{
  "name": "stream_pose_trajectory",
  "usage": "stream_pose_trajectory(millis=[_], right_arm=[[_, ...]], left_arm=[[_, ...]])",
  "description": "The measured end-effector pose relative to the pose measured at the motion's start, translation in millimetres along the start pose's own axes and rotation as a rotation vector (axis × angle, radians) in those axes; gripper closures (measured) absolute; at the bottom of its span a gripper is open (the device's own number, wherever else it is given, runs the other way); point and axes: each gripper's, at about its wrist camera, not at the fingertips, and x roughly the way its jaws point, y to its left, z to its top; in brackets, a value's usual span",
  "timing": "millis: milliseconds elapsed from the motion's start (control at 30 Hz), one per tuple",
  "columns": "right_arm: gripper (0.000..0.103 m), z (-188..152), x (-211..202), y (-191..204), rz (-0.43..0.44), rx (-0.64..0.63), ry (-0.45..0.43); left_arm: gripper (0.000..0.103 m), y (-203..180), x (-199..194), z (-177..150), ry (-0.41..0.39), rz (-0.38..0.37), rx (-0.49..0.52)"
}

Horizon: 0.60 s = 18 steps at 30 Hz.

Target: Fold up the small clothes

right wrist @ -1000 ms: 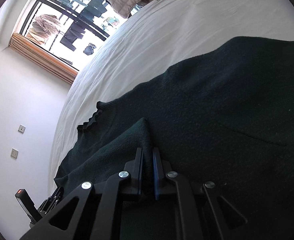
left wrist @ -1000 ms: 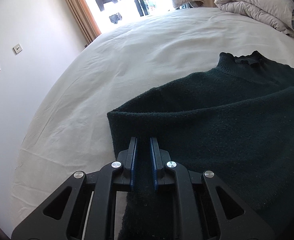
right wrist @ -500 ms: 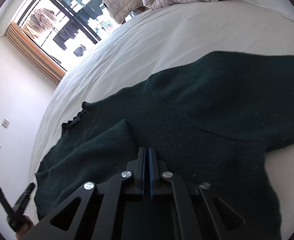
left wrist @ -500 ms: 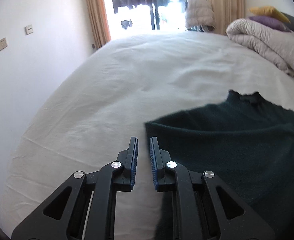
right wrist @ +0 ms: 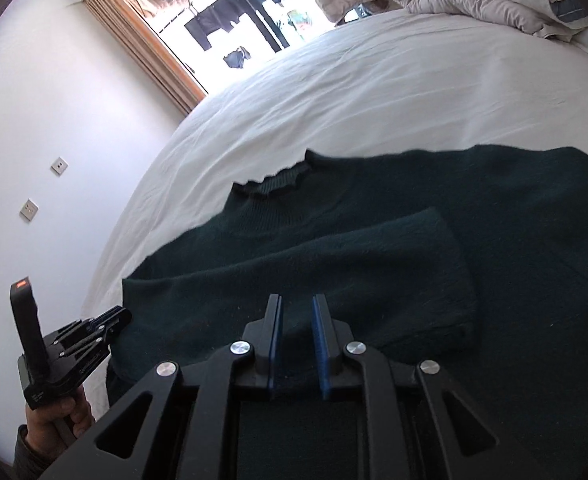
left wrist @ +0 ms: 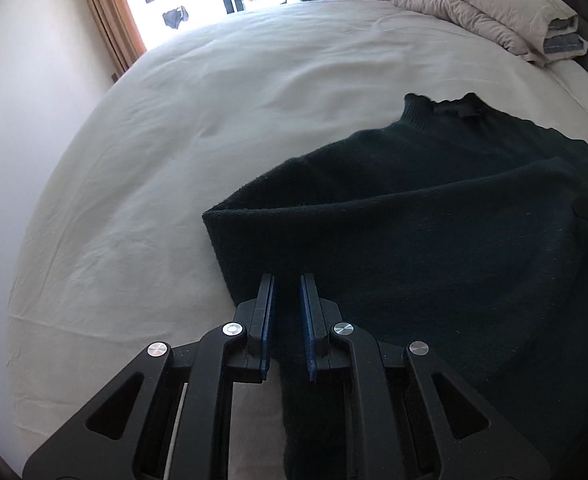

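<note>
- On the white bed (left wrist: pixel 222 128), toward its near edge, dark green knit sweater (left wrist: pixel 434 240) lies flat, ruffled collar (left wrist: pixel 446 106) pointing at the far edge where the folded duvet (left wrist: pixel 482 12) sits.
- One sleeve (right wrist: pixel 334 264) is already folded across the body; cuff end stops past the collar line on the right.
- Left gripper (left wrist: pixel 287 312): fingers parted a little, straddling the sweater's folded left-side edge; fabric sits in the gap, but cannot tell if the pads bite it, looks loose.
- Right gripper (right wrist: pixel 297 332): fingers parted, hovering over the folded sleeve mid-body, nothing pinched.
- Step in hand, my read: sleeve fold set down, next grab pending, likely the other sleeve or the side edge.
- To do it well: pinch through both layers at the edge, not just top fuzz; knit is thick and stretchy, so lift low and carry across instead of dragging.
- Risk: tugging one layer shifts the laid sleeve or bunches the bed sheet.
- Keep both grippers level so the crease stays straight.
</note>
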Motion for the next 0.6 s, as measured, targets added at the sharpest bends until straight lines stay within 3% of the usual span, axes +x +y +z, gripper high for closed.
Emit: stream_pose_trajectory(millis=[33, 133, 167, 233, 333, 433, 533, 600], right_arm=[[0.086, -4, 7, -4, -0.014, 0.009, 0.026], [0.103, -9, 8, -20, 0.014, 0.049, -0.003], [0.103, -10, 8, -23, 0.030, 0.071, -0.006], [0.103, -11, 7, -22, 0.036, 0.076, -0.009], [0.099, -12, 3, -17, 0.033, 0.059, -0.018], [0.097, -15, 1, -13, 0.033, 0.048, -0.024], [0.097, -17, 3, -11, 0.022, 0.040, -0.023], [0.097, -17, 1, -12, 0.022, 0.041, -0.018]], left_arm=[[0.091, 7, 5, 2, -0.004, -0.004, -0.016], [0.091, 18, 12, 17, -0.004, 0.062, 0.012], [0.091, 20, 16, 21, -0.002, 0.108, 0.030], [0.088, 29, 17, 25, -0.001, 0.109, 0.009], [0.088, 29, -12, 21, -0.090, 0.148, -0.005], [0.088, 9, -37, 1, -0.133, 0.138, 0.057], [0.089, -19, -23, -38, -0.056, 0.240, 0.192], [0.090, -26, -21, -65, -0.059, 0.278, 0.206]])
